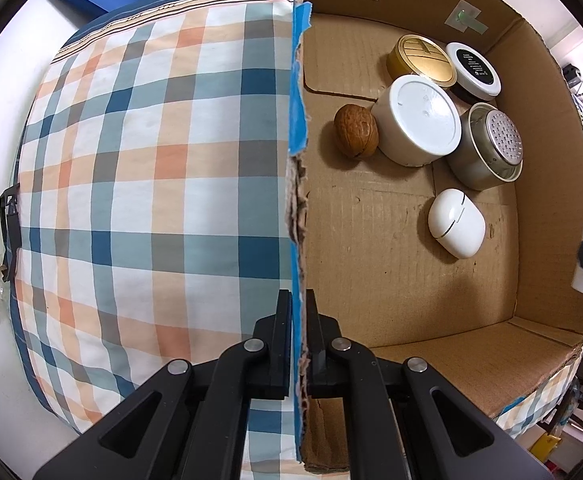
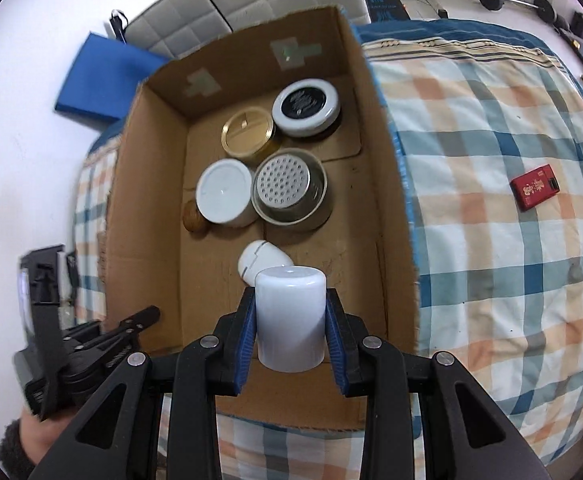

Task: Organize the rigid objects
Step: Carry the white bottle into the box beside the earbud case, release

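A checked bedcover (image 2: 491,208) in blue, orange and white spreads under everything. On it sits an open cardboard box (image 2: 387,184), its near left wall edged with blue tape.

The left gripper (image 1: 299,336) points straight down and is clamped on that taped wall, one finger outside and one inside, holding the box steady. The right gripper (image 2: 290,320) hangs above the near end of the box, its blue-padded fingers pressed on the sides of a white cylinder (image 2: 290,316), which is held upright and clear of the box floor.

Inside the box, grouped toward the far end, stand a white round tub (image 2: 223,192), a metal tin with a perforated lid (image 2: 285,188), a gold-lidded tin (image 2: 247,130) and a jar with a black and white lid (image 2: 305,106). The tub touches the perforated tin. A walnut (image 1: 355,131) lies just beside the tub, and a white earbud case (image 1: 456,224) lies alone nearer the middle. A small red packet (image 2: 535,186) lies on the bedcover, well apart from the box.

The step in hand looks like carrying the cylinder in to join the others. The next move calls for lowering it onto bare cardboard in the near half, clear of the earbud case, then parting the fingers once it stands. The red packet probably remains to be collected.
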`<state>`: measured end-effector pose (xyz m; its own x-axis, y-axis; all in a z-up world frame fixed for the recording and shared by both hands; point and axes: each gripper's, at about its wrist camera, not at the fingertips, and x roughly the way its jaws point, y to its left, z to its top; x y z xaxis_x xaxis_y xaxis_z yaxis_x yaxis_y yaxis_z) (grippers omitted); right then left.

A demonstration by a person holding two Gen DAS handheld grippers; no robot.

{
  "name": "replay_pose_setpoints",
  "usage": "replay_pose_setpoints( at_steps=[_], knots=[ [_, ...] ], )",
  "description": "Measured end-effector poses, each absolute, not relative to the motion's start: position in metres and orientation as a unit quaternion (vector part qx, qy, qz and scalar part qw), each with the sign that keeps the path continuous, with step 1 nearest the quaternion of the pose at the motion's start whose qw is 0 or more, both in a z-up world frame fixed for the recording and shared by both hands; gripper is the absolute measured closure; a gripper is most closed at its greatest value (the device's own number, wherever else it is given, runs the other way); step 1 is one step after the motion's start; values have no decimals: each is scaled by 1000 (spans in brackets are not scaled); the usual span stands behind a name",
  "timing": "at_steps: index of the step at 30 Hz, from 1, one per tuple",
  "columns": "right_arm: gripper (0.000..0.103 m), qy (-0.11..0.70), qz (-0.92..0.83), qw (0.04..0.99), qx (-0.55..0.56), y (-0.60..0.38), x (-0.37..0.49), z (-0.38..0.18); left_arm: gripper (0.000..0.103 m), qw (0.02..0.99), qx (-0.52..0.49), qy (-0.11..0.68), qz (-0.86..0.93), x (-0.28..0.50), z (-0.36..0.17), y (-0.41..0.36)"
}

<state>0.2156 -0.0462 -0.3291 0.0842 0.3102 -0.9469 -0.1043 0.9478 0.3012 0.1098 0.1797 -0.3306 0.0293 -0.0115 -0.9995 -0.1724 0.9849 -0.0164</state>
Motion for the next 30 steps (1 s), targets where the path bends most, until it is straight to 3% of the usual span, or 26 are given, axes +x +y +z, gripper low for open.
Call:
replay_pose_setpoints(
  at_steps=[27, 30],
  knots=[
    [68, 677, 94, 728, -46, -4, 219, -361, 100, 714, -66, 695, 57, 111, -332, 179],
    [63, 678, 85, 729, -47, -6, 219, -359, 100, 714, -65, 695, 57, 111, -332, 179]
  ],
)
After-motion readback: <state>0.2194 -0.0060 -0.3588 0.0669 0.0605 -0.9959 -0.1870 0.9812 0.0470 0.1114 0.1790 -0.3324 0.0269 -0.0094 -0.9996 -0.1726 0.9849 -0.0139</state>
